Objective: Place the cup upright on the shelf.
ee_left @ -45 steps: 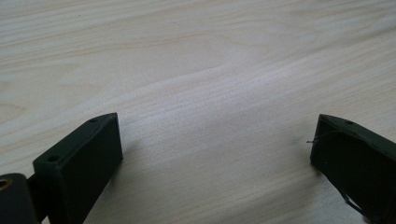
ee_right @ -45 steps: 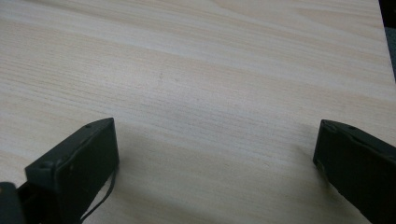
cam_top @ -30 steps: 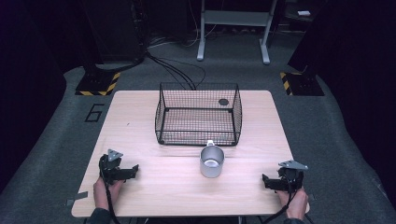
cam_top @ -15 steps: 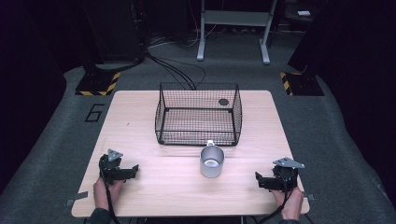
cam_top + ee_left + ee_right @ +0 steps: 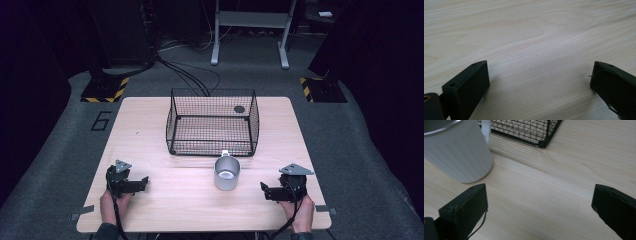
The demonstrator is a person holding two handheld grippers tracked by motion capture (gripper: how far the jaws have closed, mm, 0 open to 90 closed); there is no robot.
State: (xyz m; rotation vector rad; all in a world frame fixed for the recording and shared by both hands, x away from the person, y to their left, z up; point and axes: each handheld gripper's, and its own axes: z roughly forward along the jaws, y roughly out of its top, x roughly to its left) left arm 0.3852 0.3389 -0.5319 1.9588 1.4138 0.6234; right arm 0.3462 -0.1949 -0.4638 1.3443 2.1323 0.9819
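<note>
A white ribbed metal mug (image 5: 227,173) stands at the middle of the pale wooden table (image 5: 150,125), just before a black wire basket (image 5: 212,122). Left gripper (image 5: 142,181) and right gripper (image 5: 263,189), near the front edge, hold their jaws wide apart and empty. The mug is probably light, rigid and smooth; its rim or small handle (image 5: 225,153) offers hold.

L gripper (image 5: 142,181) & R gripper (image 5: 265,189): both held low by the person's 2 hands, jaws spread wide, pointing inward.

black wire basket (image 5: 212,122), silver-grey mug (image 5: 227,174), pale-wood table (image 5: 150,135)
</note>
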